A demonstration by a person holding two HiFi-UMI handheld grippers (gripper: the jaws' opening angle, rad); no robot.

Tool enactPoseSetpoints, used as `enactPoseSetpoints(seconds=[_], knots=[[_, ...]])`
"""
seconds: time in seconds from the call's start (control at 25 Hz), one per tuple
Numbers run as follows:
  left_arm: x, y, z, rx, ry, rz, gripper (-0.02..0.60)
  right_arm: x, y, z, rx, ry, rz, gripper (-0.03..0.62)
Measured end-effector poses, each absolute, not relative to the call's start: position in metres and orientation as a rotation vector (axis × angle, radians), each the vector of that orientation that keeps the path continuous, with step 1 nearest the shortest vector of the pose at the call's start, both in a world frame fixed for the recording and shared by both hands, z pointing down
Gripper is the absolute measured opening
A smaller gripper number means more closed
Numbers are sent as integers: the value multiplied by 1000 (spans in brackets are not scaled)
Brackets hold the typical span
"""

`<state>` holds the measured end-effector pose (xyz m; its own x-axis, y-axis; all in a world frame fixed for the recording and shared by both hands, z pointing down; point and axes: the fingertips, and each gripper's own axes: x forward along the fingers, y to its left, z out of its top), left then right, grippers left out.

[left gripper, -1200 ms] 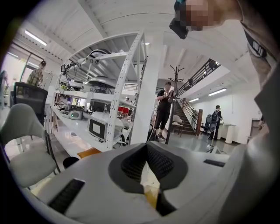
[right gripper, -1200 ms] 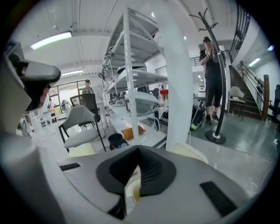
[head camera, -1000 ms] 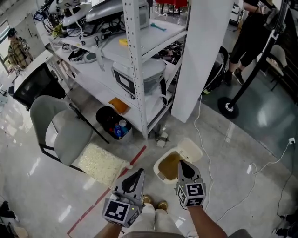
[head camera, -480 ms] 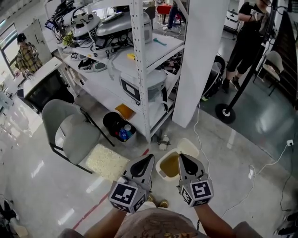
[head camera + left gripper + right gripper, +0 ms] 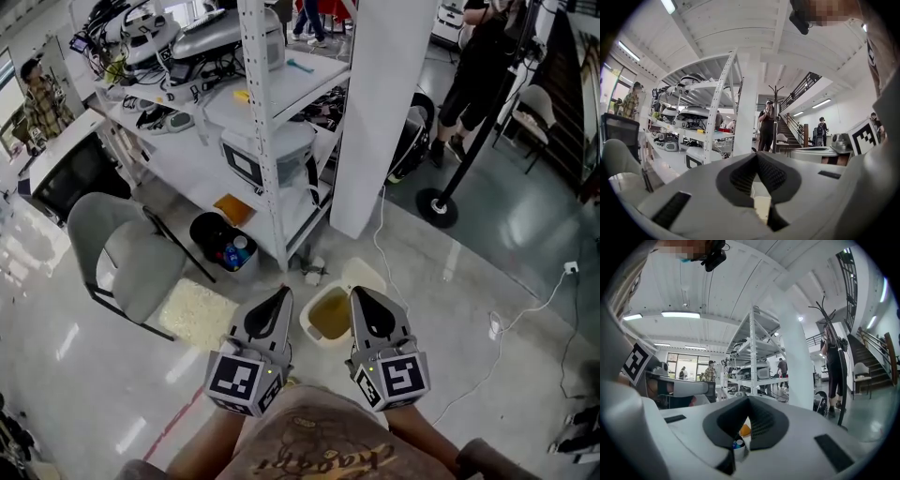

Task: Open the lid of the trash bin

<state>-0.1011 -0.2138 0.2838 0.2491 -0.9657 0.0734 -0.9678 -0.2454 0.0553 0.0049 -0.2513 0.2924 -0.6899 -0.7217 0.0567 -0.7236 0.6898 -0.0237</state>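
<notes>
Floor (image 5: 525, 253): glossy pale concrete. Standing directly on it:
- cream trash bin (image 5: 308, 328), lid (image 5: 364, 277) tipped back
- black waste basket (image 5: 200, 231)
- grey chair (image 5: 131, 267)
- white shelving rack (image 5: 265, 187)
- white pillar (image 5: 375, 122)
- round stand base (image 5: 436, 208)
- pale textured mat (image 5: 199, 314)
- loose white cable (image 5: 384, 262)

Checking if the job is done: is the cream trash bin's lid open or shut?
Open: in the head view the trash bin shows its brownish inside, and the lid lies swung back behind it.

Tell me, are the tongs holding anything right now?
Nothing is held. The left tongs and the right tongs are both closed with nothing between them, and the trash bin sits apart on the floor.
</notes>
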Motion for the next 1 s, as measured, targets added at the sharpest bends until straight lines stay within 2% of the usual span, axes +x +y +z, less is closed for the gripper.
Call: enactPoseSetpoints(seconds=[1.0], knots=[[-95,-233,278,2424,-1871,-2,-2,-6,-276,285,1189,-2870,46,29]])
